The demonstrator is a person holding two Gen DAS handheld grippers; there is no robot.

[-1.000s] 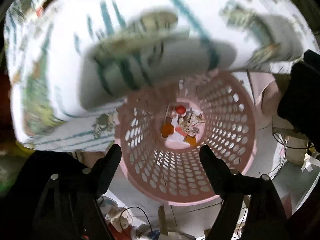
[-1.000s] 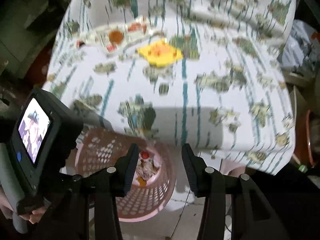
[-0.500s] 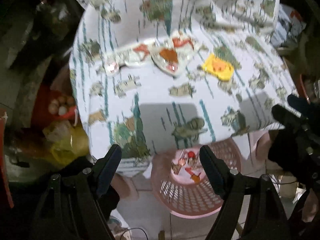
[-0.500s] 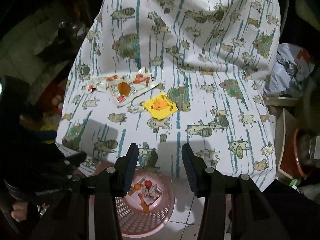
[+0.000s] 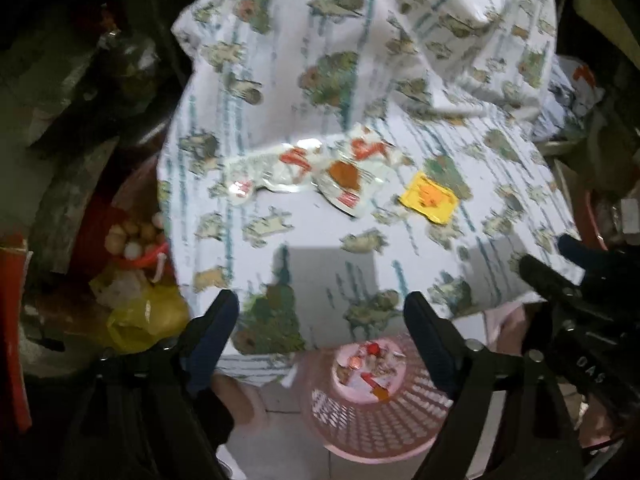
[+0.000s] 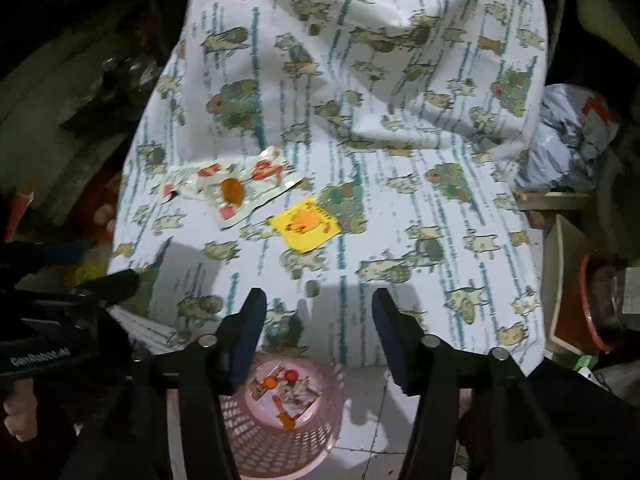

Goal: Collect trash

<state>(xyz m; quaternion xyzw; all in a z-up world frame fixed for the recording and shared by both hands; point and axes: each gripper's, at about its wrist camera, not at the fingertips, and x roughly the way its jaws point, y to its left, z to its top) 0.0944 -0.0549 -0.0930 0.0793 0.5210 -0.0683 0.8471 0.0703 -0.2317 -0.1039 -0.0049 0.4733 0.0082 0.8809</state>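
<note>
A table under a white cloth with green and teal prints (image 5: 328,264) (image 6: 400,220) carries trash: white wrappers with red and orange print (image 5: 332,172) (image 6: 236,188) and a yellow sachet (image 5: 430,198) (image 6: 306,224). A pink perforated basket (image 5: 376,416) (image 6: 280,432) stands on the floor below the table's near edge, with wrappers in its bottom. My left gripper (image 5: 322,320) is open and empty above the near table edge. My right gripper (image 6: 318,316) is open and empty, also above the near edge; it shows at the right of the left wrist view (image 5: 560,264).
A yellow bag and red net of small round things (image 5: 136,264) lie left of the table. A grey plastic bag (image 6: 568,140) and a red-rimmed tub (image 6: 588,300) sit to the right. The floor is pale tile (image 6: 360,420). The surroundings are dark and cluttered.
Both grippers have risen from just over the basket to above the table edge; the tabletop trash has come into full view. Both stay open and empty.
</note>
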